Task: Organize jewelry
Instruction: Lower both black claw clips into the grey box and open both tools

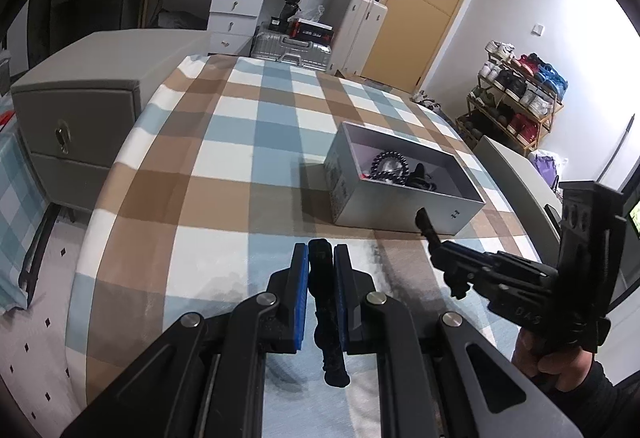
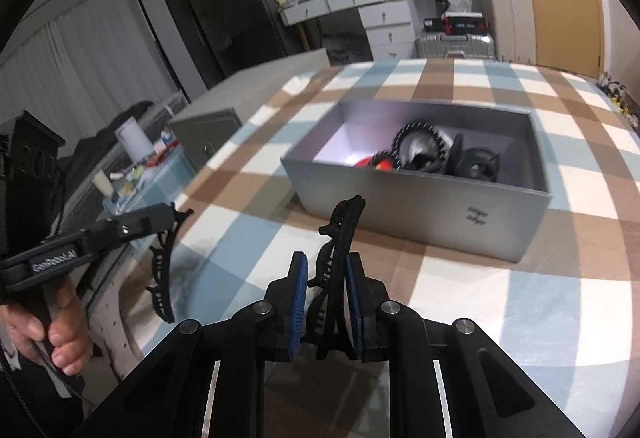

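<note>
Two black hair clips | one (image 1: 326, 314) clamped between left fingers (image 1: 301, 278) | other (image 2: 336, 258) between right fingers (image 2: 298, 298)

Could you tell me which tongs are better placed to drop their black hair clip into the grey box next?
Right, probably. The right tongs hold a black hair clip pointing straight at the grey box, close ahead. The left tongs hold theirs further back, with the box off to the side.
</note>
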